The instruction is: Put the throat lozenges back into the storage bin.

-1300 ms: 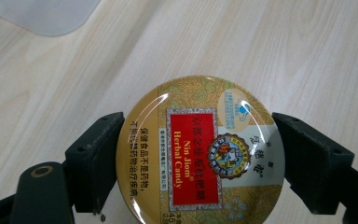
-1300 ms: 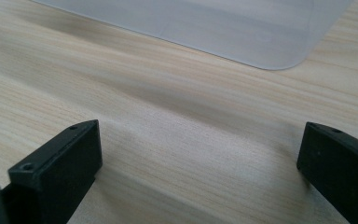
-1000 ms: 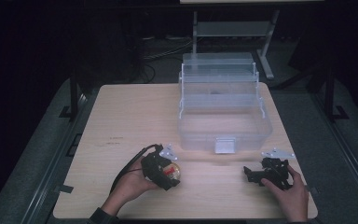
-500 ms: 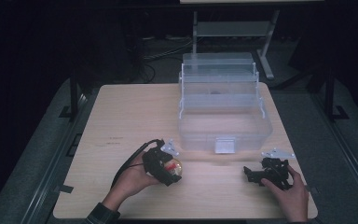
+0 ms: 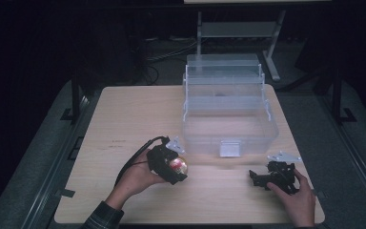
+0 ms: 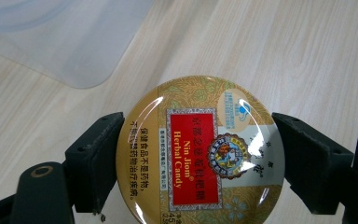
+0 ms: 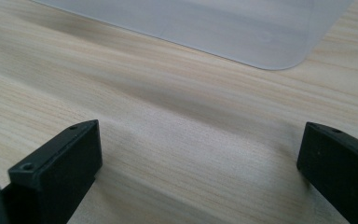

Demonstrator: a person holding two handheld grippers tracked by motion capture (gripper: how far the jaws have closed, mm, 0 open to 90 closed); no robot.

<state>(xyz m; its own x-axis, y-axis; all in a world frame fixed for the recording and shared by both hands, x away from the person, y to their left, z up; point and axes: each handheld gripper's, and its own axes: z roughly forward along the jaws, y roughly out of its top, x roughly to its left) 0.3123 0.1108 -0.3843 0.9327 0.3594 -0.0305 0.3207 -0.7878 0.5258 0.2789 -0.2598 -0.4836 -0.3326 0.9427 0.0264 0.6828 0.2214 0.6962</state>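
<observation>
A round gold candy tin (image 6: 199,150) with a red "Nin Jiom Herbal Candy" label sits between the jaws of my left gripper (image 6: 198,158), which is shut on its sides. In the high view the same tin (image 5: 178,167) shows at the tip of the left gripper (image 5: 171,164), held just above the table's front left part. A clear plastic box (image 5: 228,112) with stepped trays stands open at the back right of the table. My right gripper (image 5: 259,177) rests low near the front right edge, jaws wide open with bare wood (image 7: 200,154) between them.
The wooden table (image 5: 133,114) has free room across its left half. The clear box has a latch (image 5: 230,149) facing the front, and its corner (image 7: 270,42) lies just ahead of the right gripper. A metal stand (image 5: 233,28) stands on the dark floor behind.
The left gripper with the tin has shifted slightly forward and right, toward the box. The right gripper has stayed in place.
</observation>
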